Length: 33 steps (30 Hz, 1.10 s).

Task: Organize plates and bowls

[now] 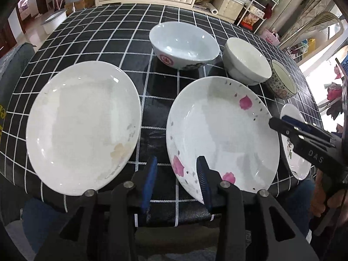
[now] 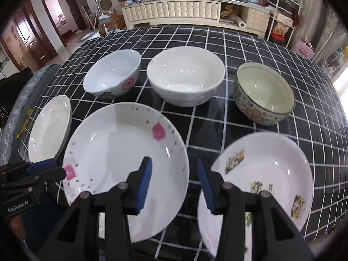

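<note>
Three plates lie along the table's near edge: a plain white plate (image 1: 82, 128) (image 2: 50, 130), a pink-flower plate (image 1: 221, 134) (image 2: 121, 152) and a picture plate (image 2: 265, 174). Behind them stand a pale blue bowl (image 1: 184, 45) (image 2: 113, 76), a white bowl (image 1: 245, 61) (image 2: 184, 76) and a floral bowl (image 1: 282, 80) (image 2: 263, 93). My left gripper (image 1: 177, 163) (image 2: 58, 167) is open, its jaws astride the flower plate's near-left rim without pressing it. My right gripper (image 2: 173, 165) (image 1: 278, 120) is open above the gap between the flower plate and the picture plate.
A black tablecloth with white checks (image 1: 108, 32) covers the table, whose front edge runs just under both grippers. A padded chair (image 2: 24, 100) stands at the left side. A cream cabinet (image 2: 174, 10) and a wire shelf (image 2: 282, 17) stand beyond the far edge.
</note>
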Motion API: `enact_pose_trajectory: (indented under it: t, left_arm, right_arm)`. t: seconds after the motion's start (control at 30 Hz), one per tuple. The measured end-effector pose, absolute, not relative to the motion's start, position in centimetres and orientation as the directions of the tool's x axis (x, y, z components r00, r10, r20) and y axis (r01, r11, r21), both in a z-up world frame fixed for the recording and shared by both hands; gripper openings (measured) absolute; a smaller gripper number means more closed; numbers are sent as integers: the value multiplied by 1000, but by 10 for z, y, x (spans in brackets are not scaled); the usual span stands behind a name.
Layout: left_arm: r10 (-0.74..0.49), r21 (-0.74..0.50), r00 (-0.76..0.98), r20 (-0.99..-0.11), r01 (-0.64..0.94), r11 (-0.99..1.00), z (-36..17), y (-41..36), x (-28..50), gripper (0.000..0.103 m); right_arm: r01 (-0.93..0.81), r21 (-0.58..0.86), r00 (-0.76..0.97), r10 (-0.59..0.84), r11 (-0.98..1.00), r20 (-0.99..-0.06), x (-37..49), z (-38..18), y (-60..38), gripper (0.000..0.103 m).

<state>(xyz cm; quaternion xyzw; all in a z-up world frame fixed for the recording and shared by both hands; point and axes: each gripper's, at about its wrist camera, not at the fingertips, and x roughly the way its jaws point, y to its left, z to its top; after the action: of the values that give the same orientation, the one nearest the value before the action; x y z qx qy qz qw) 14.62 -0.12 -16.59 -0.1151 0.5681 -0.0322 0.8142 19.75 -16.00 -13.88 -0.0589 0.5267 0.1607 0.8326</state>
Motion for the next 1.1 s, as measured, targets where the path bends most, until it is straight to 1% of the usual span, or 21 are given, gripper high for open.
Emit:
enact_pose_trajectory:
  t: [0.17, 0.43, 0.5, 0.53, 0.6, 0.63, 0.67, 0.73, 0.93, 1.1]
  left_arm:
    - [-187, -221, 332, -925, -69, 973, -173, -6, 153, 30]
    - [-149, -179, 328, -933, -63, 982, -181, -17, 160, 24]
    - [-131, -160, 330, -935, -63, 985, -182, -17, 160, 19]
    - [-126, -155, 327, -937, -66, 986, -183, -17, 161, 18]
    - [-124, -155, 320, -939, -73, 985, -185, -15, 161, 14]
    - [-124, -156, 319, -940, -77, 985, -186, -15, 161, 13]
    - [-124, -157, 318, -940, -80, 984, -187, -14, 161, 12]
    - [-129, -165, 321, -938, -87, 983, -187, -13, 161, 12]
    - [-111, -146, 324, -940, -86, 985, -187, -16, 161, 12]
    - [-90, -126, 345, -934, -83, 989, -184, -19, 159, 11]
  right_arm:
    - [-367, 68, 373, 213, 928, -903, 211, -147, -156, 48]
    - [-387, 70, 334, 211, 919, -919, 224, -161, -155, 48]
    - [-386, 78, 329, 216, 919, -919, 224, -163, -156, 48]
    - [-385, 81, 325, 217, 919, -920, 224, -164, -156, 47]
    - [-382, 83, 315, 215, 920, -924, 224, -167, -157, 41]
    - [-381, 86, 311, 215, 921, -926, 224, -168, -157, 37]
    - [-380, 90, 305, 216, 921, -928, 223, -169, -158, 35]
    - [-380, 109, 300, 234, 919, -925, 222, -169, -159, 32]
    - [-368, 102, 316, 228, 924, -921, 218, -168, -161, 30]
    - [-348, 73, 329, 195, 934, -924, 214, -165, -160, 28]
